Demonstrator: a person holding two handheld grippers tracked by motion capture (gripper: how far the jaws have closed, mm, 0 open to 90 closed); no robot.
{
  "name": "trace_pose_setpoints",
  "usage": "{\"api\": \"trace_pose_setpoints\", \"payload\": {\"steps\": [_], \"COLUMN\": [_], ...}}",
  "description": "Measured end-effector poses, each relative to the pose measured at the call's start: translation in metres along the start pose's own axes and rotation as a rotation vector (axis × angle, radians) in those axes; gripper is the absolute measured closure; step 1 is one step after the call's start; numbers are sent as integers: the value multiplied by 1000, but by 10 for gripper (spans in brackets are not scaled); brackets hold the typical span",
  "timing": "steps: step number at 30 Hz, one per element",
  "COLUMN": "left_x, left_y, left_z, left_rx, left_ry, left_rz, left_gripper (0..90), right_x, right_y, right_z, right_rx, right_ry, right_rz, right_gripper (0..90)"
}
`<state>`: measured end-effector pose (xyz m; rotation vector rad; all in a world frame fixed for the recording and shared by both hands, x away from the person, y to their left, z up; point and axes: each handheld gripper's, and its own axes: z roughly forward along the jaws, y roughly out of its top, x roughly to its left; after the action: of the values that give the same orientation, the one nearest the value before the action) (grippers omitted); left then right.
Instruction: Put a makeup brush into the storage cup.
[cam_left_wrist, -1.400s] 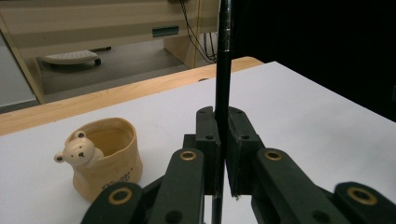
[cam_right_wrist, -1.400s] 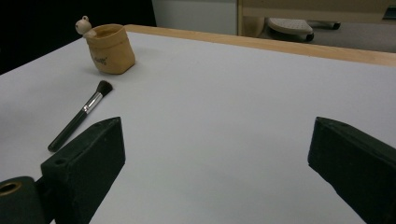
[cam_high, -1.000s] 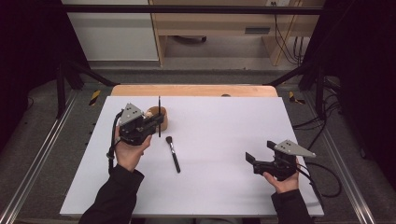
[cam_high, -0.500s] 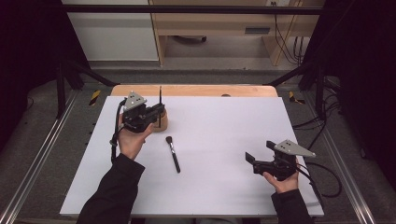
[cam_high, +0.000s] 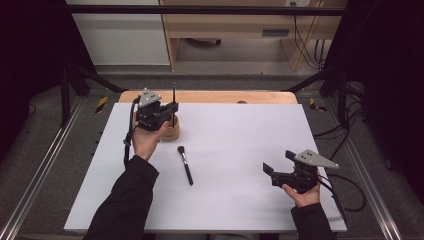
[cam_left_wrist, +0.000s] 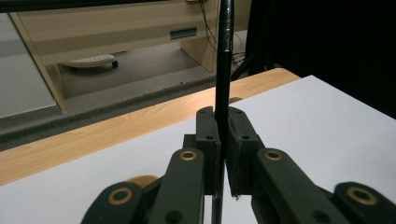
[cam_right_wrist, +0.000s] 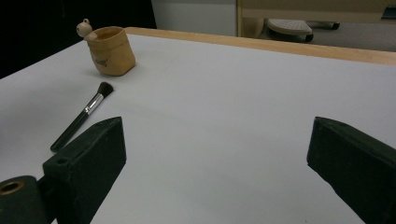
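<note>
High view: my left tool (cam_high: 165, 114), clamped on a thin black stick (cam_high: 174, 95), hovers over the tan cup (cam_high: 172, 131), ready to lower it in, while my right tool (cam_high: 276, 171) rests with jaws apart.

Even overhead light falls on the white worktop (cam_high: 240, 150), bright but without glare, while the surroundings on both sides drop to near black. Soft, short shadows sit under the left tongs (cam_high: 167, 111) and right tongs (cam_high: 272, 172). In the left gripper view, the tongs' own links close to the lens are blurred; the floor beyond them looks dim and slightly grainy.
</note>
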<state>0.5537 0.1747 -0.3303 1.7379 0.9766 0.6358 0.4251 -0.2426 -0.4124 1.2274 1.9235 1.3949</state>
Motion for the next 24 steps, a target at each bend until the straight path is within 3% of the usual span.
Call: {"api": "trace_pose_setpoints", "payload": {"steps": [24], "left_x": [32], "left_y": [-10], "left_z": [31], "left_rx": [29], "left_ry": [67], "left_rz": [-48], "left_gripper": [845], "right_x": [0], "right_y": [0], "right_z": [0], "right_rx": [-2], "right_ry": [7], "right_rz": [1], "right_gripper": [50]}}
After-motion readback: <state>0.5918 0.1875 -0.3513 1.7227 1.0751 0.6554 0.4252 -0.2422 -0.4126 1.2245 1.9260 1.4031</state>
